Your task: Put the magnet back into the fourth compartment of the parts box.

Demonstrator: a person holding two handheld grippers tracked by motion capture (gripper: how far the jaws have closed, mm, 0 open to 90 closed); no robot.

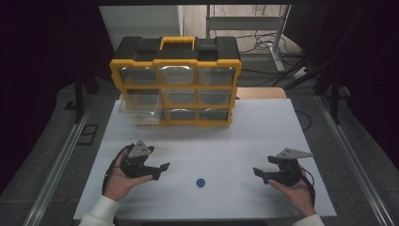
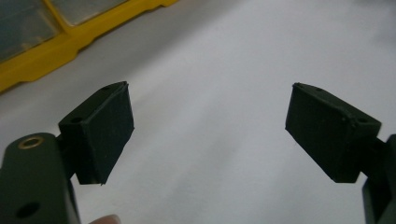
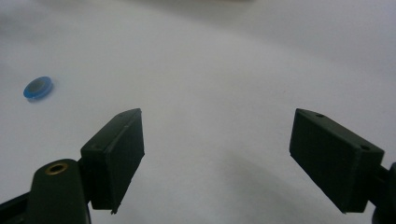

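A white surface (image 1: 244, 136) carries a yellow drawer organizer (image 1: 175, 80) at the back and a small blue disc (image 1: 201, 182) near the front, between the two hands. Both the left gripper (image 1: 159, 172) and the right gripper (image 1: 259, 174) hover with fingers spread and empty. To pick well, straddle the disc squarely and close low. The right gripper view shows the disc (image 3: 38, 87); the left gripper view shows the organizer's edge (image 2: 56, 51) instead.

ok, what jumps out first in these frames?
The yellow-and-black organizer case standing at the table's far edge, one clear drawer pulled out at its lower left. Then the small blue disc lying alone on the white tabletop, between the open left gripper and right gripper.
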